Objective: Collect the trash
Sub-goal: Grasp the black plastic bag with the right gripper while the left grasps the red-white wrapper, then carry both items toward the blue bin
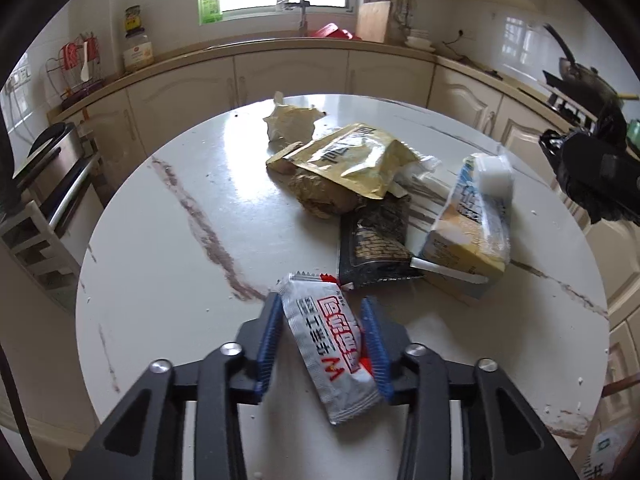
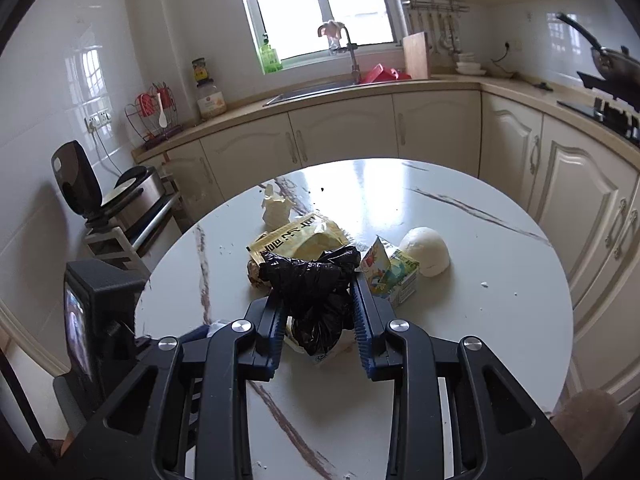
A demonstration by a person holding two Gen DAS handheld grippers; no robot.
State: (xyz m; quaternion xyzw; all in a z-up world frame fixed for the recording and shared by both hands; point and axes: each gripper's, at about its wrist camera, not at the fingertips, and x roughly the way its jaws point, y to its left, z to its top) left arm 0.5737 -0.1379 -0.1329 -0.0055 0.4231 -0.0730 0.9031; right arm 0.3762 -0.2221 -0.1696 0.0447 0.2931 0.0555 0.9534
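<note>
1. Nearest the camera, the left gripper (image 1: 322, 344) was clamped on a silver wrapper (image 1: 330, 344) at the near edge of the table (image 1: 160, 240).
2. The slick, skewed wrapper looked liable to slip out on lifting.
3. The right gripper (image 2: 320, 320) pinched a black bag (image 2: 316, 284); its mouth was bunched, so trash could miss.
4. The bag hid the rubbish behind it.

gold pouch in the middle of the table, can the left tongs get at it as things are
Probably not yet. The left tongs are shut on a white and red wrapper, so they are full. The gold pouch itself lies on top of the pile with nothing over it, and bare table lies on the near side.
</note>
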